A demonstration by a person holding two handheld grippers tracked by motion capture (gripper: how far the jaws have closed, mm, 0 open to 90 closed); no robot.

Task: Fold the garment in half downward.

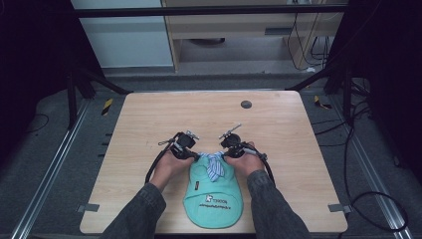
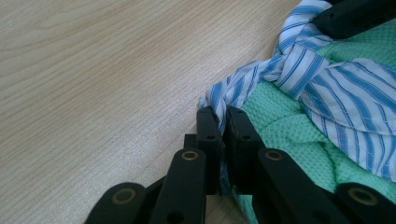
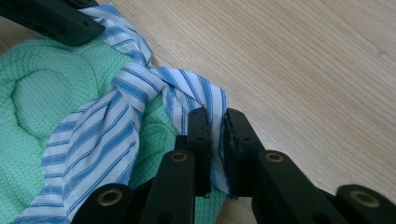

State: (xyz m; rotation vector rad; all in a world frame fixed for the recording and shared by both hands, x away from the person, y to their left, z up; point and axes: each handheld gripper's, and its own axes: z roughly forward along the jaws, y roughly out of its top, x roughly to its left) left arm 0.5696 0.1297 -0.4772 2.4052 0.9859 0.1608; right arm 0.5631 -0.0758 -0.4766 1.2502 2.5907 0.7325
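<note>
Striped cloth [image 2: 299,74] is being pinched by both the left gripper [image 2: 223,122] and right gripper [image 3: 215,122], and could be torn if pulled apart hard.

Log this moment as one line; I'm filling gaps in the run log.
left hand-held gripper: shut on striped collar | right hand-held gripper: shut on striped collar | green garment: flat on table

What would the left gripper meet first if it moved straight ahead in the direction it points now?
The left gripper is shut on the striped collar, so cloth already lies between its jaws. Straight ahead it would probably push into the collar's knot, then bare wooden table; depth is hard to judge.
</note>
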